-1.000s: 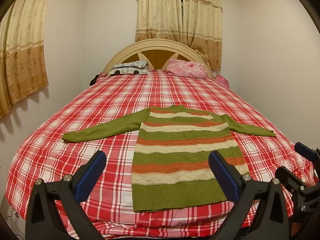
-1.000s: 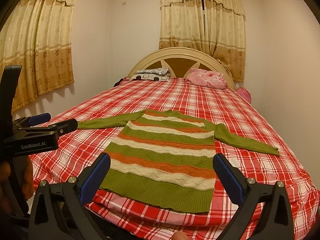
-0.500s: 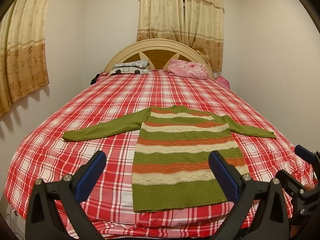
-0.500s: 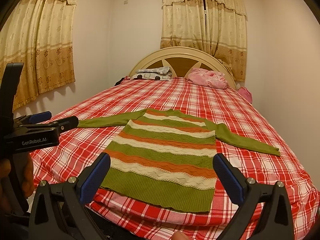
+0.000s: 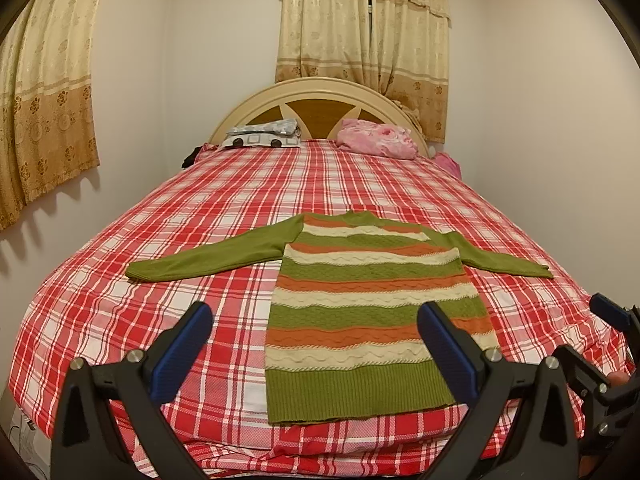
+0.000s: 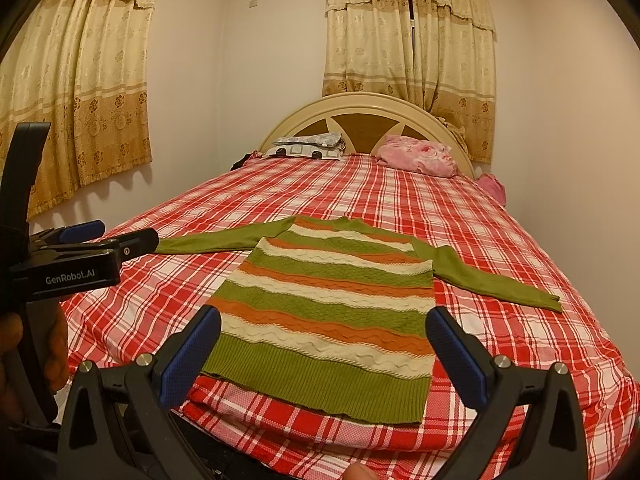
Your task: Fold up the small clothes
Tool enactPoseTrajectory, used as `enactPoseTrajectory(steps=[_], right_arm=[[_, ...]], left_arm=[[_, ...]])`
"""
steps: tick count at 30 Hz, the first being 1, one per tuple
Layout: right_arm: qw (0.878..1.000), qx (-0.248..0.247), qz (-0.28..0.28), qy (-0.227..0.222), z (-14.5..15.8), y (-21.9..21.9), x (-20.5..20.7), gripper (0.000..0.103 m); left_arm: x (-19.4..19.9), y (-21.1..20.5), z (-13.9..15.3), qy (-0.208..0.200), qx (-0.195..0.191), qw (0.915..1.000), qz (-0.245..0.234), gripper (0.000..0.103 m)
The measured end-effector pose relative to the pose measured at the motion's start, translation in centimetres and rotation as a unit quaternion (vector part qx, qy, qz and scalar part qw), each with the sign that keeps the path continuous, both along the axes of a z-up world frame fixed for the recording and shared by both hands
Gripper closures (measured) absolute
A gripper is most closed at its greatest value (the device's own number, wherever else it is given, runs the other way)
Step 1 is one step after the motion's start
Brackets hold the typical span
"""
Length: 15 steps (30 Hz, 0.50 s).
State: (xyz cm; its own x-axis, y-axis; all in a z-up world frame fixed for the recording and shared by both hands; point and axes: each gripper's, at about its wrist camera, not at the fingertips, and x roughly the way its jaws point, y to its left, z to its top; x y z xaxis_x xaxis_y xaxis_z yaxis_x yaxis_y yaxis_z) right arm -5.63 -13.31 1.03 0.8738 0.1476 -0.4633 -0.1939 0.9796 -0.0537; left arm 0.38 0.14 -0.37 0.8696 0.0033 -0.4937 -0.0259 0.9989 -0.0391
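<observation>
A bedroom with gold curtains point(image 5: 362, 32) holds a bed point(image 5: 240, 200) in a red plaid sheet. A striped green, orange and cream sweater point(image 5: 372, 312) lies flat near the foot edge, sleeves spread. The left gripper point(image 5: 316, 354) and the right gripper point(image 6: 324, 354) hover wide open, holding nothing.

Black tongs point(image 5: 316, 350), blue pads point(image 5: 182, 350), silver screws, "GenRobot.AI" marking

A bed point(image 5: 248, 200) with a red plaid cover fills the room; behind its arched headboard point(image 5: 320, 92) hang beige curtains point(image 5: 364, 28) (drawn shut), more curtains point(image 6: 76, 80) left, walls point(image 5: 540, 100) plain white.
</observation>
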Motion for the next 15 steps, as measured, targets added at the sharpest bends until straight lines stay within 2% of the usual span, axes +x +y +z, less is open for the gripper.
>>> enactPoseTrajectory(steps=[15], right_arm=[[1.000, -0.001, 0.004, 0.008, -0.86, 0.12, 0.47, 0.001]], left_arm=[[0.61, 0.18, -0.67, 0.006, -0.004, 1.0000, 0.003, 0.000]])
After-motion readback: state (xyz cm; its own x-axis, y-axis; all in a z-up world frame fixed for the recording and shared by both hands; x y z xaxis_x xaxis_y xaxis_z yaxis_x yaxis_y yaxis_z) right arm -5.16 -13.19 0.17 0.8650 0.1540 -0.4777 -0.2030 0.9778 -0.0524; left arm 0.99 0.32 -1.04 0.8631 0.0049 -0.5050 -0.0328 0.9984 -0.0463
